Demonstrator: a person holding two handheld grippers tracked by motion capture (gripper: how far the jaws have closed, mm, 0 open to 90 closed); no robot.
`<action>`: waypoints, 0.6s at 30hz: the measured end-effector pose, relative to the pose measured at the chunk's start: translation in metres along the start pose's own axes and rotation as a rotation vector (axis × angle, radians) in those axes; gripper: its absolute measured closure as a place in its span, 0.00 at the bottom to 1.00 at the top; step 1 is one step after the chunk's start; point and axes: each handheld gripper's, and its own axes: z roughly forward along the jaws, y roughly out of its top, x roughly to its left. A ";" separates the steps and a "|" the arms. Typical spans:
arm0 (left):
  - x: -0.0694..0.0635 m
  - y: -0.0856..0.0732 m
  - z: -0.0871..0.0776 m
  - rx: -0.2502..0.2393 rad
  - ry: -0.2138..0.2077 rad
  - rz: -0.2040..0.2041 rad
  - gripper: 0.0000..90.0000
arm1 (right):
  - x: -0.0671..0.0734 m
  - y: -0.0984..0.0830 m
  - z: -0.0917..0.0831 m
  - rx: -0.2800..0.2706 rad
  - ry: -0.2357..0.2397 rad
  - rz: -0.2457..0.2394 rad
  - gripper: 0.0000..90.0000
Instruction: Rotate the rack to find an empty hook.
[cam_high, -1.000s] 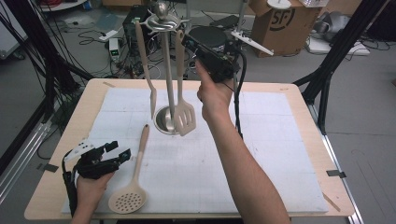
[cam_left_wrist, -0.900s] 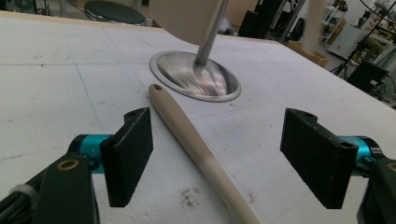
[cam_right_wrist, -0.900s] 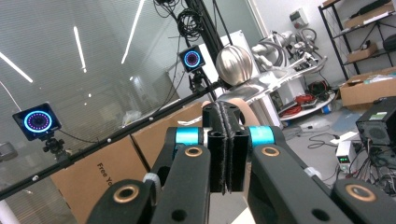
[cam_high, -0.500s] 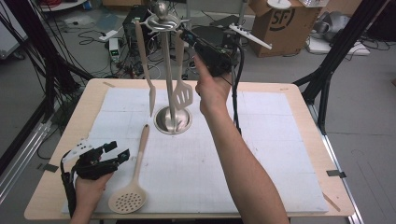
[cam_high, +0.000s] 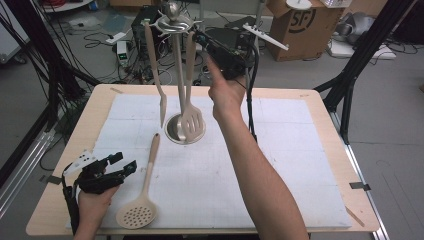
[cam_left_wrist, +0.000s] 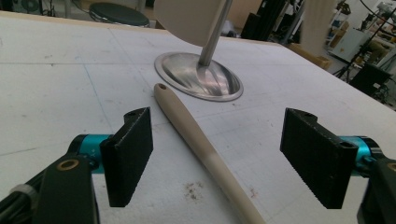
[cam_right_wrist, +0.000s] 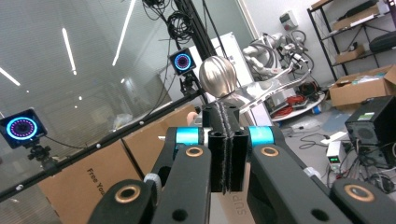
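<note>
High view first: we are raising our right gripper (cam_high: 200, 37), jaws pressed together, beside the top of the utensil stand (cam_high: 176, 75), where a slotted turner (cam_high: 191, 120) is hanging at the mat's twelve o'clock. Our left gripper (cam_high: 122, 162), jaws spread and empty, is resting at seven o'clock beside the cream skimmer (cam_high: 142, 197) lying flat. "SF" is showing on a cardboard box (cam_high: 300, 25). Bare white mat (cam_high: 300, 165) is stretching toward three o'clock.
</note>
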 end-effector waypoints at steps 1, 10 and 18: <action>0.000 0.000 0.000 0.000 0.000 -0.003 0.29 | 0.000 0.000 0.000 0.002 -0.003 0.002 1.00; 0.000 -0.001 0.000 0.004 0.001 -0.001 0.29 | 0.001 0.004 0.001 -0.002 -0.008 -0.011 1.00; 0.000 -0.001 -0.001 0.001 0.002 -0.002 0.29 | 0.005 0.008 0.006 0.005 -0.026 -0.040 1.00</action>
